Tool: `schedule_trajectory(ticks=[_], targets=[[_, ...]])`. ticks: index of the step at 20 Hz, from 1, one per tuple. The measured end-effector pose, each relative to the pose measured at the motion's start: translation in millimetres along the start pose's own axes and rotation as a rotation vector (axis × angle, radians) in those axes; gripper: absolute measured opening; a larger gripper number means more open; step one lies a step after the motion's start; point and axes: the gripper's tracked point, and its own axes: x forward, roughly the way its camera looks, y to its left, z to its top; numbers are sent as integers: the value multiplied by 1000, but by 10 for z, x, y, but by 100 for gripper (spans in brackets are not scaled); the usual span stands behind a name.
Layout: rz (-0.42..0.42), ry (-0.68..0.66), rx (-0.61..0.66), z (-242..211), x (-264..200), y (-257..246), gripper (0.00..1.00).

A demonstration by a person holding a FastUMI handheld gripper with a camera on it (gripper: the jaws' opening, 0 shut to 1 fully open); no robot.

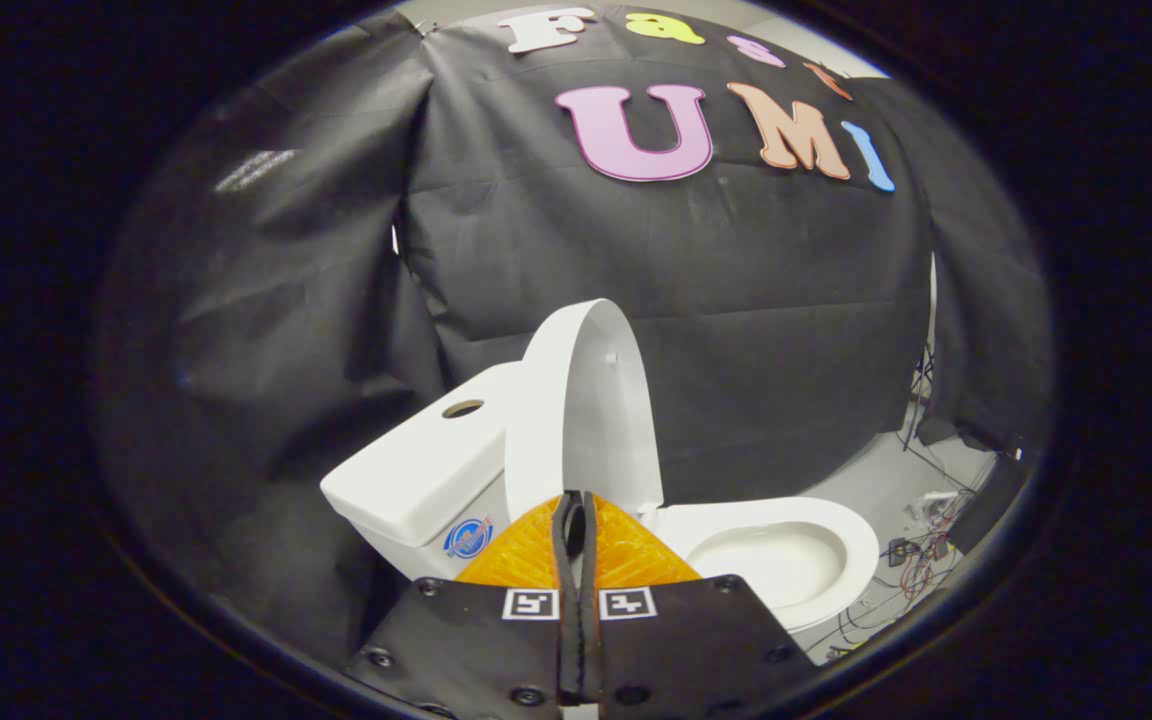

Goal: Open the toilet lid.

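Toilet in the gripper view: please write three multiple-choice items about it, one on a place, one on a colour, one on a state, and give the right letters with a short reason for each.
1. Where is the tank relative to the raised lid?
A. behind it
B. in front of the bowl
C. inside the bowl

2. What colour is the toilet seat?
A. black
B. white
C. blue

3. What state are the fingers of the gripper in?
A. wide open
B. closed together, holding nothing
C. clamped on the lid

Answers:
1 A, the lid stands up against the tank.
2 B, the seat is white like the bowl.
3 B, the fingers meet with nothing between them.
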Motion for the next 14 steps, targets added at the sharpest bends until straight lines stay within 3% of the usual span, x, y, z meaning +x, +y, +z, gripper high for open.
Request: schedule_trajectory(ticks=[13,14], targets=[[-36,-40,-121,-29,135,430,1],[-40,-52,-130,-21,137,446,9]])
